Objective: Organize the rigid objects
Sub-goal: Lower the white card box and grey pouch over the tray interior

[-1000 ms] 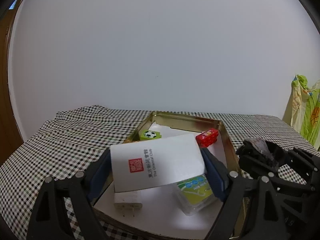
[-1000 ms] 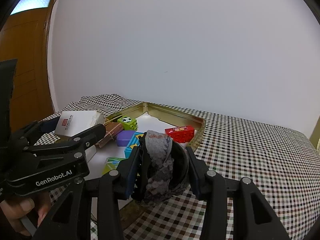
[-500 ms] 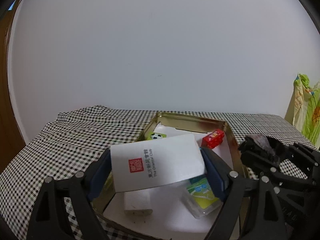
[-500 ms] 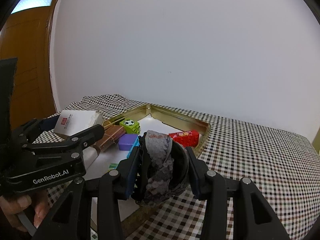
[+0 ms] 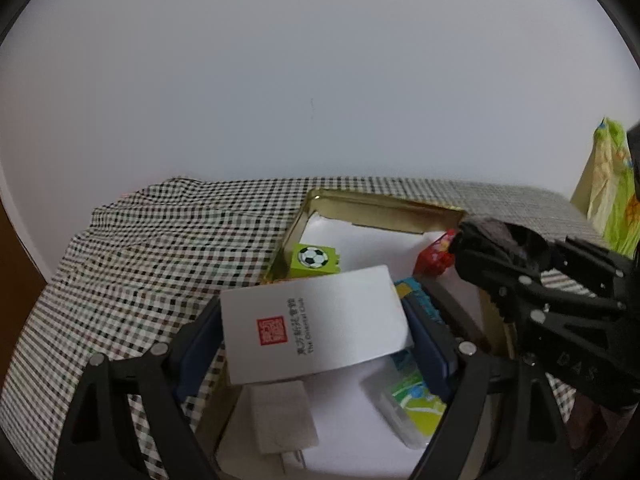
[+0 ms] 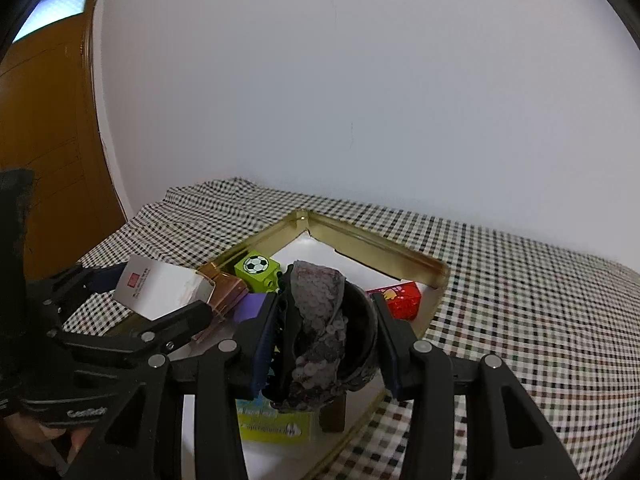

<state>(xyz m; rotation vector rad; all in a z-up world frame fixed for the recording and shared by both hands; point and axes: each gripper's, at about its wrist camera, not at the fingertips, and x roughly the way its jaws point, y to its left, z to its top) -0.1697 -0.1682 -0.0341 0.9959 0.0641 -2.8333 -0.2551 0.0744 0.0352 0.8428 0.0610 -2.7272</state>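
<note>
I see the checked tablecloth (image 5: 160, 248) filling the lower half of both wrist views, under a plain white wall (image 5: 320, 80), with a brown door (image 6: 44, 128) at the left edge of my right wrist view. On the cloth sits the gold tin tray (image 5: 384, 208), white inside, lower centre in both views.

My left gripper (image 5: 316, 332) has its jaws set wide and clamped on a white card box (image 5: 316, 328) with a red seal, held above the tray's left edge at lower centre of the left view. My right gripper (image 6: 324, 336) has its jaws about half closed on a dark patterned hair claw (image 6: 320, 320), lower centre of the right view, above the tray's near end. In the left view that gripper comes in from the right edge.

In the tray I can make out:
- a white charger plug (image 5: 280, 416), bottom centre of the left view
- a green-and-white clear case (image 5: 412, 400), right of the plug
- a green block with a football (image 5: 314, 260), by the tray's left wall
- a red block (image 6: 400, 300), near the far right corner
- a purple block (image 6: 250, 308), partly hidden behind my right gripper
- a brown box (image 6: 224, 288), just beside the green block
</note>
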